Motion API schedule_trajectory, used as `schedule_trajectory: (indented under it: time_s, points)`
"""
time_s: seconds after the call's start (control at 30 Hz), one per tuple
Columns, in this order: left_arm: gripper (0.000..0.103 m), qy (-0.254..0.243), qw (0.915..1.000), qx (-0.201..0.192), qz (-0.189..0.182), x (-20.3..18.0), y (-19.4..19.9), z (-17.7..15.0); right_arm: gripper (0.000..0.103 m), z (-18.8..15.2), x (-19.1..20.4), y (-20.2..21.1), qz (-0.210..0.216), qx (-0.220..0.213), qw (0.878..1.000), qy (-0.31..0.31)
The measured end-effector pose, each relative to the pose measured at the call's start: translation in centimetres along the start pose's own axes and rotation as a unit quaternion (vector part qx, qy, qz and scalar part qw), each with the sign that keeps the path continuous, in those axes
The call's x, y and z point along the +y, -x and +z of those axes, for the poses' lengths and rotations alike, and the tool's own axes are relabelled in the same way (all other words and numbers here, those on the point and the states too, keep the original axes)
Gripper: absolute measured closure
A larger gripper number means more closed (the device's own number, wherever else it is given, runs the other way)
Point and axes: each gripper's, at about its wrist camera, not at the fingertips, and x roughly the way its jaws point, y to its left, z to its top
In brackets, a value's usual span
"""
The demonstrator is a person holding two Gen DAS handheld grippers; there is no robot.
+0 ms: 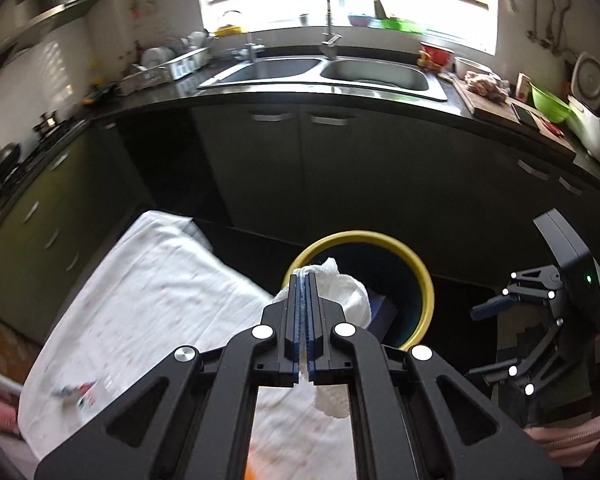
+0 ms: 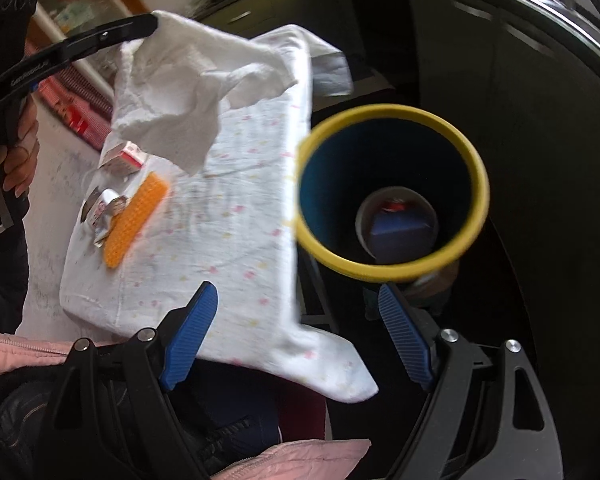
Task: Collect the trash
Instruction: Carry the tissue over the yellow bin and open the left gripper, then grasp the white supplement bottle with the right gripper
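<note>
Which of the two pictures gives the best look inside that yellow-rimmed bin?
The right wrist view. It looks almost straight down into the bin, showing a blue box at the bottom. In the left wrist view, the bin is partly hidden behind the left gripper and the white tissue it clamps.

No legible text; faint, unreadable lettering on the left claw's black arm.

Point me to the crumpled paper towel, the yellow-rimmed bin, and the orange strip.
crumpled paper towel (image 2: 172,92), right wrist view, middle of the hanging wad.
yellow-rimmed bin (image 2: 392,272), right wrist view, near edge of the rim.
orange strip (image 2: 134,220), right wrist view, centre of its textured face.
</note>
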Motion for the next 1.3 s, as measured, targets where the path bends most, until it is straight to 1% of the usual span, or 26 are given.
schedule_trajectory:
  time_s: [0.17,0.23,0.3,0.33,0.37,0.4,0.43,0.5,0.57,0.63,0.67,0.7,0.73,0.77,0.8,0.87,0.93,0.97,1.07,1.17,1.3]
  points:
    - [0.100,-0.019,0.9990,0.035,-0.019,-2.7,-6.4,2.4,0.025,-0.8,-2.7,0.0,-0.002,0.003,0.999,-0.032]
    - [0.100,-0.023,0.9975,0.060,-0.030,-3.8,-9.7,2.8,0.025,-1.0,-3.5,-0.2,-0.002,0.006,0.999,-0.043]
    - [0.099,-0.028,0.9960,0.079,-0.030,-4.8,-12.7,2.7,0.024,-1.0,-4.1,-0.4,-0.002,0.008,0.999,-0.049]
    - [0.095,-0.030,0.9954,0.087,-0.028,-5.2,-14.0,2.7,0.024,-1.0,-4.3,-0.4,-0.001,0.009,0.999,-0.051]
    - [0.080,-0.032,0.9950,0.091,-0.026,-5.5,-14.8,2.4,0.024,-1.0,-4.4,-0.5,0.000,0.009,0.999,-0.053]
    - [0.069,-0.034,0.9948,0.094,-0.020,-5.8,-15.7,2.3,0.024,-0.9,-4.6,-0.5,0.001,0.010,0.998,-0.054]
    - [0.055,-0.036,0.9951,0.091,-0.016,-6.0,-16.0,2.3,0.024,-0.9,-4.6,-0.5,0.002,0.010,0.999,-0.053]
    - [0.053,-0.036,0.9962,0.078,-0.017,-6.3,-15.5,2.2,0.024,-0.9,-4.5,-0.5,0.003,0.010,0.999,-0.050]
    - [0.049,-0.033,0.9970,0.068,-0.018,-6.2,-14.3,2.1,0.024,-1.0,-4.4,-0.6,0.005,0.011,0.999,-0.047]
    - [0.047,-0.018,0.9986,0.047,-0.017,-5.8,-11.9,1.9,0.024,-1.0,-4.2,-0.8,0.005,0.011,0.999,-0.045]
    - [0.043,-0.013,0.9990,0.039,-0.016,-5.5,-10.9,1.7,0.024,-1.0,-4.1,-0.9,0.006,0.012,0.999,-0.044]
    - [0.039,-0.005,0.9996,0.024,-0.017,-5.1,-9.0,1.2,0.024,-1.0,-4.0,-1.1,0.008,0.013,0.999,-0.042]
    - [0.031,0.003,0.9998,0.009,-0.015,-4.6,-7.1,0.6,0.024,-1.0,-3.8,-1.2,0.009,0.015,0.999,-0.041]
    - [0.026,0.010,0.9999,-0.005,-0.009,-4.2,-5.4,0.0,0.024,-1.0,-3.6,-1.4,0.010,0.017,0.999,-0.039]
    - [0.024,0.019,0.9994,-0.027,0.006,-3.6,-2.9,-1.1,0.024,-1.0,-3.3,-1.7,0.011,0.021,0.999,-0.036]
    - [0.016,0.032,0.9974,-0.056,0.031,-2.9,0.4,-2.7,0.023,-0.8,-2.7,-2.3,0.011,0.029,0.999,-0.026]
    - [0.010,0.049,0.9947,-0.074,0.052,-2.0,3.2,-4.3,0.023,-0.6,-1.5,-2.9,0.011,0.037,0.999,-0.011]
    - [0.010,0.059,0.9931,-0.081,0.061,-1.4,4.6,-5.3,0.023,-0.5,-1.0,-3.1,0.012,0.041,0.999,-0.002]
    - [0.008,0.102,0.9854,-0.097,0.095,0.8,8.8,-9.1,0.023,0.2,1.4,-3.7,0.016,0.050,0.998,0.030]
    - [0.005,0.156,0.9715,-0.110,0.141,3.1,12.9,-13.6,0.023,1.0,4.6,-4.1,0.021,0.054,0.996,0.066]
    - [0.005,0.203,0.9531,-0.105,0.198,5.8,16.6,-19.5,0.023,2.3,10.0,-5.6,0.028,0.066,0.990,0.122]
